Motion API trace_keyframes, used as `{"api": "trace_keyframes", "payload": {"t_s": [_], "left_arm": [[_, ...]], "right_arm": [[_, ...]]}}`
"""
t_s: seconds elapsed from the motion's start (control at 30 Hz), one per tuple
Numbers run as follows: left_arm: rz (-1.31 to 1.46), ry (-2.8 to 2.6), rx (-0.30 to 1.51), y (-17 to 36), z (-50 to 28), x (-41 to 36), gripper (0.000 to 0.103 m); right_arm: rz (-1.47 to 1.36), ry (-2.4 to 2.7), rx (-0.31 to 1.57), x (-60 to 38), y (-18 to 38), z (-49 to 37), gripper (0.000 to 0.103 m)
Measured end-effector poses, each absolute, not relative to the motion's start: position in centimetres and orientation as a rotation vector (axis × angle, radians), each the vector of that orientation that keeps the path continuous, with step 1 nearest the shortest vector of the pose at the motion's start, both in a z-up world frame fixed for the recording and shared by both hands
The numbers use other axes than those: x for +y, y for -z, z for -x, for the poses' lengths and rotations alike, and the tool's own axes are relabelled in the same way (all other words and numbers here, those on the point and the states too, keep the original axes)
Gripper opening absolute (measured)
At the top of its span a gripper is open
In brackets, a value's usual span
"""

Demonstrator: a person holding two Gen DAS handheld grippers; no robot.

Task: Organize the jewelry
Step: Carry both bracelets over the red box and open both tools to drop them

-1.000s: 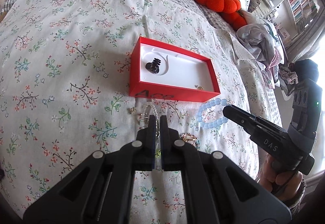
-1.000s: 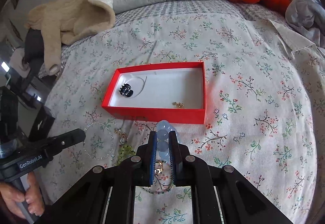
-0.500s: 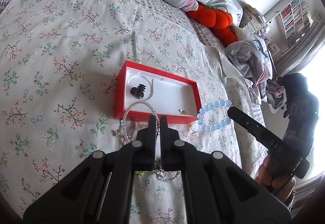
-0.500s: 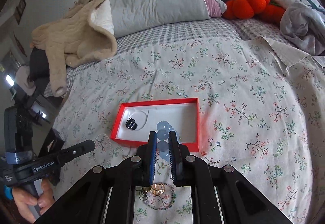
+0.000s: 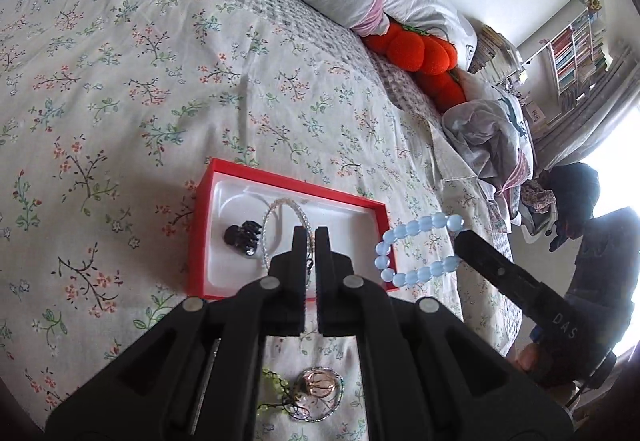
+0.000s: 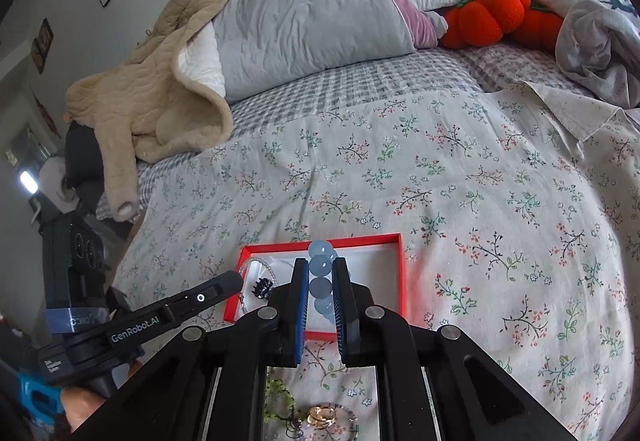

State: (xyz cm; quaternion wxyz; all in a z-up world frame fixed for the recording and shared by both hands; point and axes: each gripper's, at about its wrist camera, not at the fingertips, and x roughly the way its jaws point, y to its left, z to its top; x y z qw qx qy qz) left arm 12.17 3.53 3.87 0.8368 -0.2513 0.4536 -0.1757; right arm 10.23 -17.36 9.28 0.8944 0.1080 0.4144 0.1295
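Left jaws: the left gripper (image 5: 311,239) is pinched tight on a thin clear-bead bracelet (image 5: 276,225), whose loop hangs over the red box (image 5: 200,241).
Right jaws: the right gripper (image 6: 320,283) is clamped on a blue bead bracelet (image 6: 321,273), held above the box's right end.
Box: sits mid-bed, nearer the foot edge; a black hair claw (image 5: 243,237) lies at its left end.
Loose pieces: rings and a green strand (image 5: 304,395) wait on the bedspread (image 5: 120,81), between box and foot edge.
Doing it well: lower each loop inside the red walls before releasing, one bracelet at a time, clear of the claw, so the beads do not snag.
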Motion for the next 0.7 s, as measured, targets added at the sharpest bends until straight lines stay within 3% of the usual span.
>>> {"api": "trace_keyframes", "payload": {"t_s": [0.53,0.6,0.7], "left_arm": [[0.371,0.216,0.986,-2.8,-12.5,4.0,0.005],[0.365,0.215,0.984,-3.1,-12.4,4.0,0.018],[0.345,0.2,0.972,-3.7,-12.0,4.3,0.025]], "right_arm": [[-0.222,-0.29,0.889,-16.2,-7.7,-11.5,0.012],[-0.22,-0.293,0.889,-16.0,-7.8,-11.6,0.012],[-0.214,-0.295,0.891,-15.7,-7.8,-11.7,0.012]]}}
